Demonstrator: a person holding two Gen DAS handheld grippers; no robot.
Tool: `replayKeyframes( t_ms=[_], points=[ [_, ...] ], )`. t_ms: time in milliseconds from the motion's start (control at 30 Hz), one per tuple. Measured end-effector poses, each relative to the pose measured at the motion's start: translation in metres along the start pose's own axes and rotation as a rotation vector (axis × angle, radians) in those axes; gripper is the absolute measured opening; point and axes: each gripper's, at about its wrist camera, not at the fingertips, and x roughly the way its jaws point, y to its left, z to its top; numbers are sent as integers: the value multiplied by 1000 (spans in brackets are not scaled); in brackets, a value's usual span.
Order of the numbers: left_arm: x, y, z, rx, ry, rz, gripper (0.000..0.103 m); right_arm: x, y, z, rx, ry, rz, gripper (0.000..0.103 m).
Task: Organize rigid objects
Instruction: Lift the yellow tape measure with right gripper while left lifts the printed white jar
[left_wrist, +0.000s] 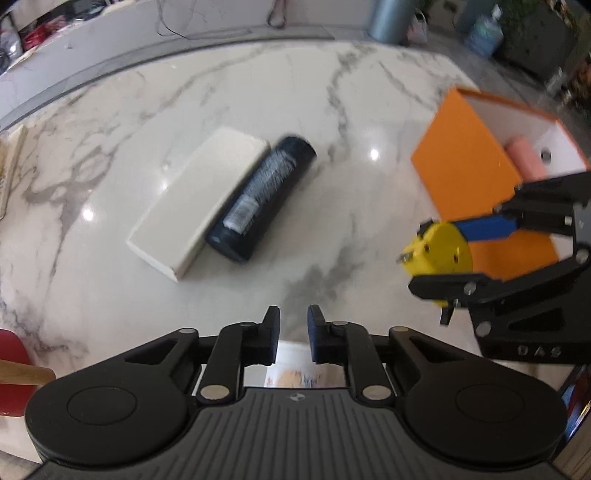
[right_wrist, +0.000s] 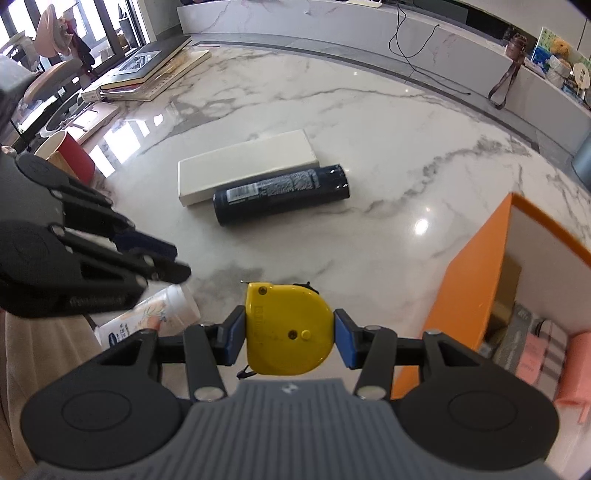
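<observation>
Right gripper (right_wrist: 290, 330) clamped on the yellow tape measure (right_wrist: 286, 325), left gripper (left_wrist: 293, 334) closed, empty — carry level over the orange box (right_wrist: 469, 280), clear its rim, then release.

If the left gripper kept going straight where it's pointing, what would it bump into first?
Most likely the bare marble tabletop. The left gripper points down at an empty patch, with the dark bottle off to one side. Depth is hard to judge here.
</observation>
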Motion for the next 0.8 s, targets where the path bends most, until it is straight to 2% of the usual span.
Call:
replayKeyframes(
  t_ms=[100, 167, 333, 600, 700, 800],
  points=[
    [8, -2, -7, 39, 35, -1, 42, 5, 4, -4, -1, 4, 11, 50],
    [14, -4, -11, 79, 61, 26, 47, 9, 6, -6, -11, 8, 9, 50],
    [26, -11, -18, 139, 119, 22, 50, 10, 3, -6, -12, 13, 11, 50],
    [41, -19, -22, 176, 161, 43, 50, 16, 2, -7, -8, 21, 14, 50],
    [41, -24, -22, 199, 147, 58, 50, 17, 1, -9, -4, 17, 10, 50],
    [30, -23, -22, 182, 82, 59, 50, 11, 0, -11, 0, -4, 7, 50]
  ],
)
